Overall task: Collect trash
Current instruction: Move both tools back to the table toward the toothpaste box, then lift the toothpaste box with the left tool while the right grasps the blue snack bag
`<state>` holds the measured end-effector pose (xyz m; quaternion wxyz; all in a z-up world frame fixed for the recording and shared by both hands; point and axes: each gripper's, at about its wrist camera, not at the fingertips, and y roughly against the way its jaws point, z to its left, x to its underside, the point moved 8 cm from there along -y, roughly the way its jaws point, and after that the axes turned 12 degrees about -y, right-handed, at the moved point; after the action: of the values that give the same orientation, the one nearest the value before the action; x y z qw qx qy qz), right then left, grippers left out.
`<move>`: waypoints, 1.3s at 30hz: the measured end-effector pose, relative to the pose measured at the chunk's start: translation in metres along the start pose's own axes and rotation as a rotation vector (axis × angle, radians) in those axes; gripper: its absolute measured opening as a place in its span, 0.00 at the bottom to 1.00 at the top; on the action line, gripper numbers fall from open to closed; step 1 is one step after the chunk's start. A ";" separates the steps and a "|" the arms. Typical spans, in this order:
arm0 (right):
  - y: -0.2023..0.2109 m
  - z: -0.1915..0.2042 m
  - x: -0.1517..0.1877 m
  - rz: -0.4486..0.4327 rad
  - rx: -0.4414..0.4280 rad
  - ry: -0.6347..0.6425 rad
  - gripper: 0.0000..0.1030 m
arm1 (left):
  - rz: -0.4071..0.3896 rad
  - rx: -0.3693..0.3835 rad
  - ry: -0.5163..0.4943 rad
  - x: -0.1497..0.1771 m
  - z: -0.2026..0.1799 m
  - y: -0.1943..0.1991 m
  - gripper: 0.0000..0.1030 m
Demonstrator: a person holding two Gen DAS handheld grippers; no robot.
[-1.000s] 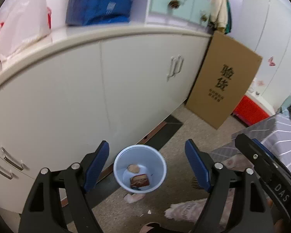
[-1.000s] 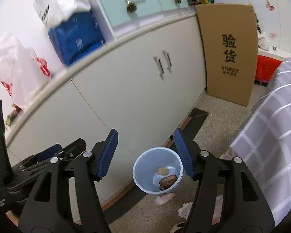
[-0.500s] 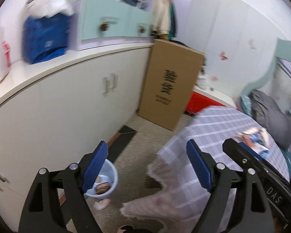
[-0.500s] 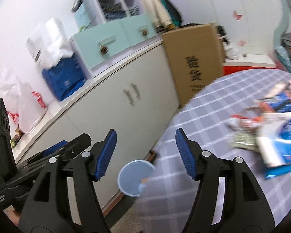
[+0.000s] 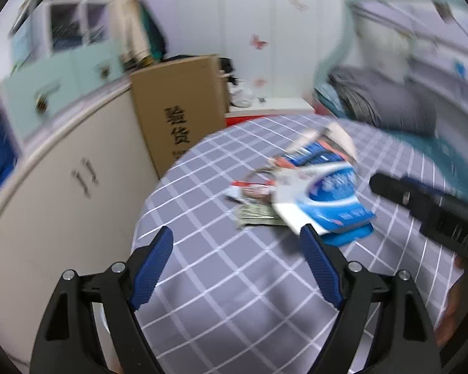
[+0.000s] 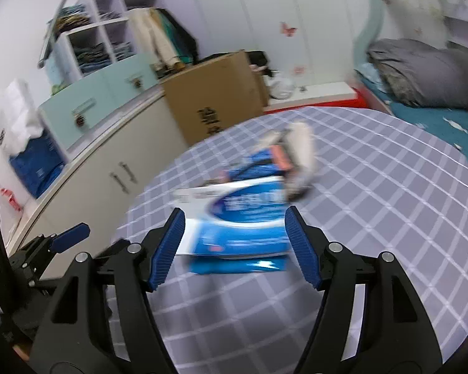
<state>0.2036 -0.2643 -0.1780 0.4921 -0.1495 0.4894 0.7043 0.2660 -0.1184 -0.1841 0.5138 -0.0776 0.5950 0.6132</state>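
Observation:
A pile of trash lies on a round table with a grey checked cloth [image 5: 234, 268]. On top is a blue and white plastic package [image 5: 327, 205], which also shows in the right wrist view [image 6: 243, 221]. Wrappers [image 5: 252, 190] and a greenish packet [image 5: 255, 215] lie beside it, and a whitish crumpled wrapper [image 6: 299, 159] sits behind. My left gripper [image 5: 237, 268] is open and empty, short of the pile. My right gripper [image 6: 235, 243] is open and empty, its jaws either side of the package's near edge. The frames are blurred.
White cabinets [image 5: 62, 193] run along the left with a cardboard box [image 5: 177, 109] leaning at their end. A bed with grey bedding [image 6: 421, 74] is at the right. The right gripper's body [image 5: 427, 205] crosses the left wrist view.
Both grippers have swung up and right, from the blue trash bin on the floor to the table. The bin has left both views and the trash pile has come close.

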 end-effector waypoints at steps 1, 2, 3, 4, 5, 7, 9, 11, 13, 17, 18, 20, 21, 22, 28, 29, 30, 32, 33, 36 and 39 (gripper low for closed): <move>0.002 -0.011 -0.002 0.000 0.014 -0.015 0.64 | 0.011 -0.003 -0.030 -0.001 -0.009 -0.004 0.79; 0.004 -0.019 -0.002 0.001 0.021 -0.026 0.65 | 0.028 -0.013 -0.058 -0.001 -0.018 -0.009 0.79; 0.005 -0.026 -0.002 0.002 0.028 -0.034 0.65 | 0.040 -0.025 -0.084 0.000 -0.024 -0.013 0.79; 0.006 -0.030 -0.001 0.005 0.036 -0.035 0.65 | 0.046 -0.035 -0.107 0.000 -0.028 -0.016 0.79; 0.007 -0.036 0.000 0.009 0.040 -0.034 0.65 | 0.050 -0.044 -0.130 0.000 -0.030 -0.020 0.79; 0.007 -0.041 0.002 0.019 0.042 -0.038 0.65 | 0.050 -0.065 -0.196 0.000 -0.039 -0.022 0.79; 0.006 -0.048 0.004 0.028 0.048 -0.044 0.66 | 0.051 -0.078 -0.247 -0.001 -0.044 -0.025 0.79; 0.004 -0.052 0.005 0.037 0.056 -0.050 0.66 | 0.057 -0.099 -0.284 -0.004 -0.050 -0.030 0.79; 0.001 -0.055 0.005 0.048 0.051 -0.057 0.66 | 0.054 -0.119 -0.325 -0.009 -0.057 -0.034 0.79; 0.002 -0.063 0.007 0.054 0.062 -0.065 0.66 | 0.037 -0.134 -0.426 -0.017 -0.075 -0.043 0.79; 0.003 -0.066 0.007 0.054 0.067 -0.068 0.66 | 0.038 -0.136 -0.451 -0.019 -0.080 -0.046 0.79; 0.003 -0.070 0.007 0.057 0.067 -0.077 0.66 | 0.043 -0.114 -0.463 -0.020 -0.086 -0.050 0.74; 0.003 -0.071 0.007 0.059 0.069 -0.078 0.66 | 0.052 -0.092 -0.456 -0.020 -0.088 -0.052 0.60; 0.003 -0.072 0.008 0.060 0.072 -0.076 0.66 | 0.066 -0.051 -0.426 -0.019 -0.087 -0.054 0.41; 0.001 -0.067 0.011 0.073 0.067 -0.066 0.66 | 0.032 -0.011 -0.280 -0.021 -0.067 -0.046 0.11; 0.000 -0.067 0.012 0.076 0.067 -0.064 0.66 | 0.016 -0.013 -0.255 -0.022 -0.061 -0.042 0.09; 0.000 -0.065 0.013 0.079 0.068 -0.059 0.66 | -0.002 -0.012 -0.221 -0.024 -0.054 -0.037 0.07; -0.004 -0.060 0.015 0.093 0.064 -0.047 0.66 | -0.027 -0.018 -0.171 -0.025 -0.042 -0.028 0.03; -0.006 -0.057 0.017 0.102 0.061 -0.040 0.66 | -0.038 -0.023 -0.151 -0.026 -0.037 -0.024 0.02; -0.015 -0.045 0.022 0.137 0.048 -0.016 0.66 | -0.070 -0.001 -0.060 -0.023 -0.019 -0.009 0.02; -0.030 -0.032 0.026 0.181 0.023 0.000 0.66 | -0.102 0.000 0.013 -0.018 -0.002 0.004 0.02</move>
<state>0.2083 -0.2754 -0.2276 0.4280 -0.0989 0.5088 0.7404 0.2706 -0.1284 -0.1690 0.5404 -0.1117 0.5937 0.5857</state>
